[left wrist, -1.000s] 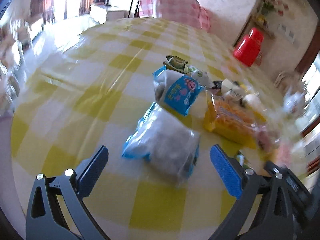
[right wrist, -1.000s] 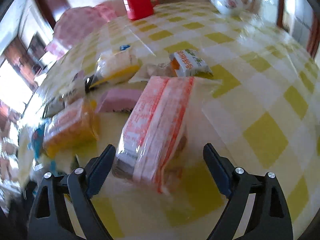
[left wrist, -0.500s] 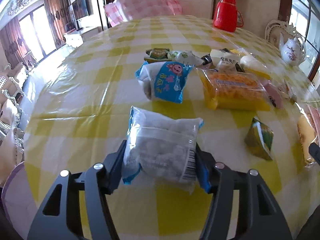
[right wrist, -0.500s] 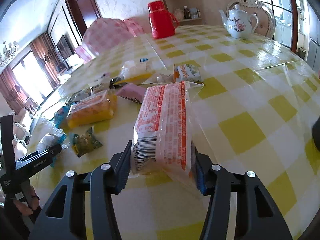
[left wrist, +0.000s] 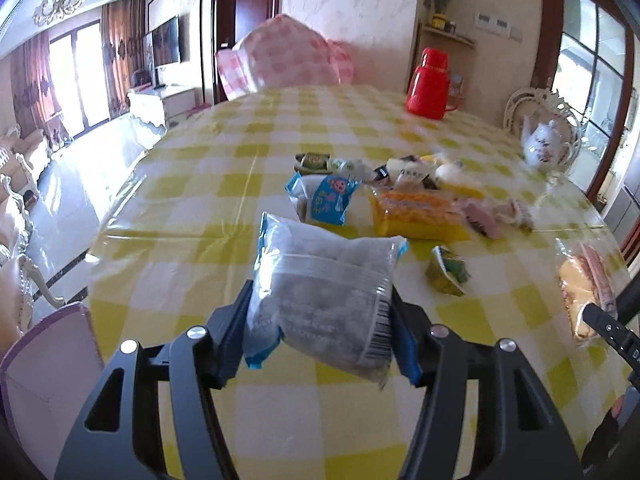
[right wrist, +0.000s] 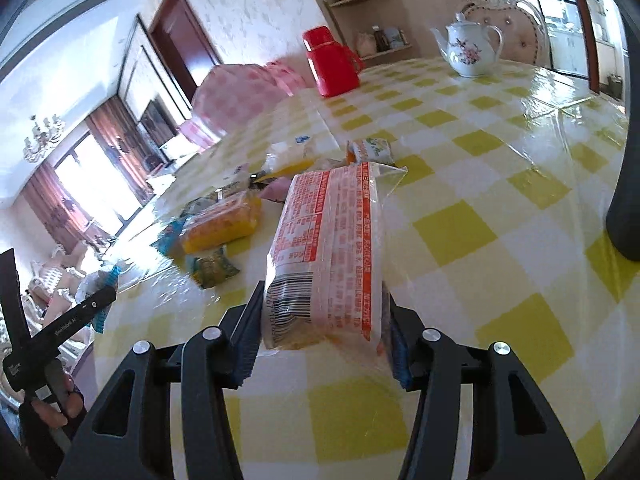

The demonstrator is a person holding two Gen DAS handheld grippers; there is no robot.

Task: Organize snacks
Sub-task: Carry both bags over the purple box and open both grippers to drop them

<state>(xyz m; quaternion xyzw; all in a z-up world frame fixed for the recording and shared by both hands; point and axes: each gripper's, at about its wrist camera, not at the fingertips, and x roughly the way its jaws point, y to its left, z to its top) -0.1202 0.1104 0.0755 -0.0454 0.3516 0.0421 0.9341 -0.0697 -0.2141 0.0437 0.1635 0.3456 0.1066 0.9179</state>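
My left gripper (left wrist: 320,336) is shut on a clear blue-edged snack bag (left wrist: 324,292), held just above the yellow checked tablecloth (left wrist: 200,208). In the right wrist view my right gripper (right wrist: 320,340) is shut on a long red-and-white printed packet (right wrist: 332,248), lifted off the table. A pile of snacks lies mid-table: a blue cartoon bag (left wrist: 324,200), an orange pack (left wrist: 416,212), a small green packet (left wrist: 448,270). The right-hand packet (left wrist: 584,284) shows at the left view's right edge.
A red thermos (left wrist: 430,80) and a floral teapot (left wrist: 546,146) stand at the table's far side. A pink checked chair cover (left wrist: 284,54) rises behind the table. A person's hand (right wrist: 52,408) grips the left tool at the right view's lower left.
Both grippers went from open around their packets to shut on them, then lifted them off the cloth. The views have tilted up to show more of the room.
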